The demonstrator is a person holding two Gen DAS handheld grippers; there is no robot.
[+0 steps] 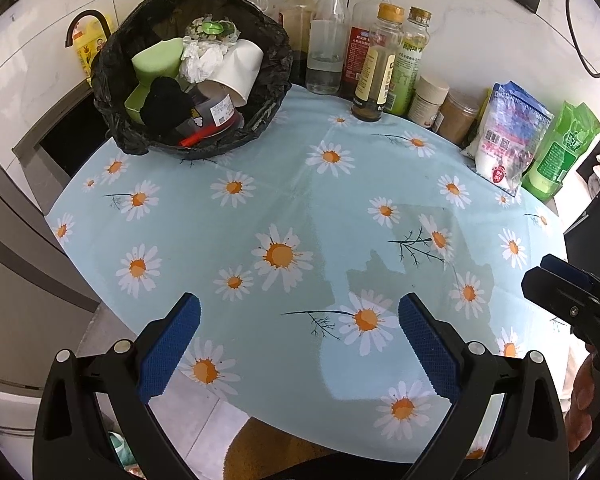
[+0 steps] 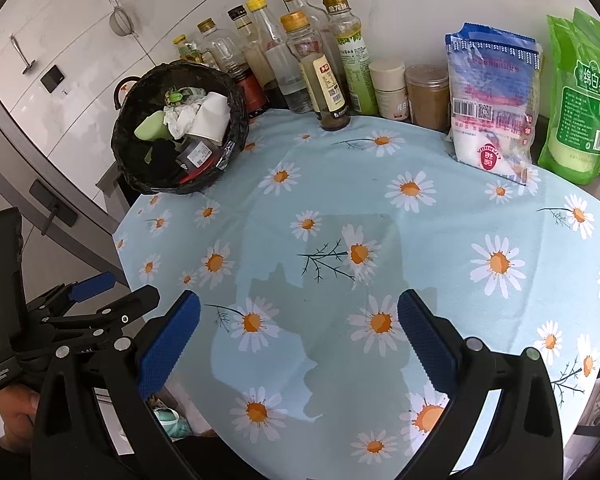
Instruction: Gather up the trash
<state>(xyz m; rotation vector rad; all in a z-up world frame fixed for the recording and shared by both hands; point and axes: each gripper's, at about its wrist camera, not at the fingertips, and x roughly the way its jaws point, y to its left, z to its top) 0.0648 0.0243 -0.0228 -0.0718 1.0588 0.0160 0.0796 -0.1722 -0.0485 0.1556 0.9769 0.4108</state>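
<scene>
The left gripper (image 1: 300, 344) fills the bottom of the left wrist view, its blue-padded fingers (image 1: 168, 348) spread wide with nothing between them, only the daisy-print tablecloth (image 1: 300, 200) showing in the gap. The right gripper (image 2: 298, 344) sits likewise at the bottom of its own view, spread apart and holding nothing, above a patch of cloth with shadows on it.

The collected trash lies in the bin (image 1: 192, 72), lined with a black bag, in the upper left of the left wrist frame, well apart from both tools. It stands on the far left corner of the cloth. Inside it are a white paper cup (image 1: 238, 70) lying on its side, crumpled tissue (image 1: 202, 60), a green sponge-like block (image 1: 158, 60), a black lump (image 1: 166, 106) and a dark jar with a label (image 1: 218, 110). In the right wrist view the same bin (image 2: 180, 128) appears in the upper left, again far from the fingers.

Behind the bin, along the top of both frames, stands a row of bottles (image 1: 374, 56) against the wall. To the right of them are two small jars (image 1: 430, 100), a blue-and-white packet (image 1: 508, 136) and a green pouch (image 1: 560, 152).

At the right edge of the left wrist frame the other gripper's black body is partly visible; in the lower left of the right wrist frame a hand (image 2: 16, 412) grips the left tool's handle.
</scene>
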